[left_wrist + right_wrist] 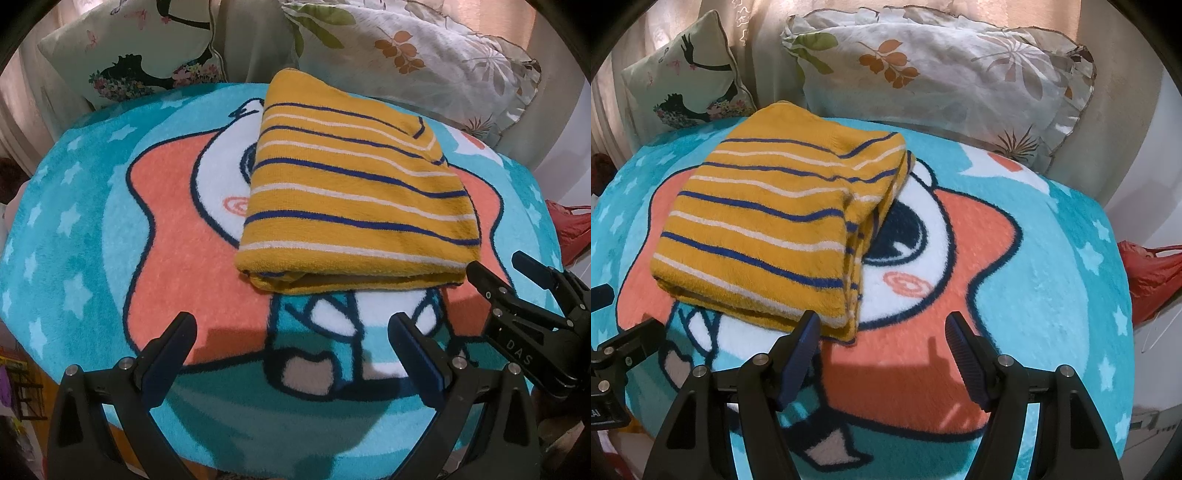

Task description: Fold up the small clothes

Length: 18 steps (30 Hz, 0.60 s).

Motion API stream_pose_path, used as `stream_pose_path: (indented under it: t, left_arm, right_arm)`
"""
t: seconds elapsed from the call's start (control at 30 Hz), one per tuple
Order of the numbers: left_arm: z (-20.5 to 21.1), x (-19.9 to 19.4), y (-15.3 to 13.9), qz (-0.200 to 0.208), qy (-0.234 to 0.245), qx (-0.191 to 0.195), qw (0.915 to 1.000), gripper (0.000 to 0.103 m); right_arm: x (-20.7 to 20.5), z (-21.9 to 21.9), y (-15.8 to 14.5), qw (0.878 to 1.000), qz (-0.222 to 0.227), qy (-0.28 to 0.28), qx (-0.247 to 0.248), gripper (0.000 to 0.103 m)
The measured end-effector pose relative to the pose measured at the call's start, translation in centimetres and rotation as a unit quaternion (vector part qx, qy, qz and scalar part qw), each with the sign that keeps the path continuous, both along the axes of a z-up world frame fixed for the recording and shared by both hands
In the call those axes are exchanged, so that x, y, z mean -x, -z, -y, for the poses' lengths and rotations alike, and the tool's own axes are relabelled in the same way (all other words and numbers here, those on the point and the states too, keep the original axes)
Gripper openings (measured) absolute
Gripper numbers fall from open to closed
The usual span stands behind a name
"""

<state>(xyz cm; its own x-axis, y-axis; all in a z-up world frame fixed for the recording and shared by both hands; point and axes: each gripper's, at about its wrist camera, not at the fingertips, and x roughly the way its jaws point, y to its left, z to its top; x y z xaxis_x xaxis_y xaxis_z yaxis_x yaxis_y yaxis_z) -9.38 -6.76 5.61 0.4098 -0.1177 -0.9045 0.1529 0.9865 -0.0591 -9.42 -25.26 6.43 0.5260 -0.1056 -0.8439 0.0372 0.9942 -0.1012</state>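
A yellow garment with blue and white stripes [354, 192] lies folded into a thick rectangle on a turquoise cartoon blanket [92, 221]. It also shows in the right wrist view [768, 229]. My left gripper [291, 325] is open and empty, a short way in front of the garment's near folded edge. My right gripper [882, 325] is open and empty, at the garment's near right corner, its left finger [801, 343] close beside that corner. The right gripper also shows in the left wrist view [498, 273], and part of the left gripper shows at the left edge of the right wrist view [617, 354].
Two printed pillows stand behind the blanket: a floral one [945, 77] on the right and one with a dark figure print [687, 77] on the left. A red bag [1152, 273] lies off the right edge. The blanket [1052, 277] drops away at its sides.
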Motion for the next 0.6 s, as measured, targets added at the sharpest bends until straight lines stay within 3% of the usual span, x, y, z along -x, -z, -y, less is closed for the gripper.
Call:
stream_pose_path:
  t: [0.6]
  left_arm:
    - [0.7, -0.3, 0.5, -0.005, 0.002, 0.005, 1.0000, 0.103]
  right_arm:
    - [0.4, 0.3, -1.0, 1.000, 0.017, 0.000, 0.006, 0.075]
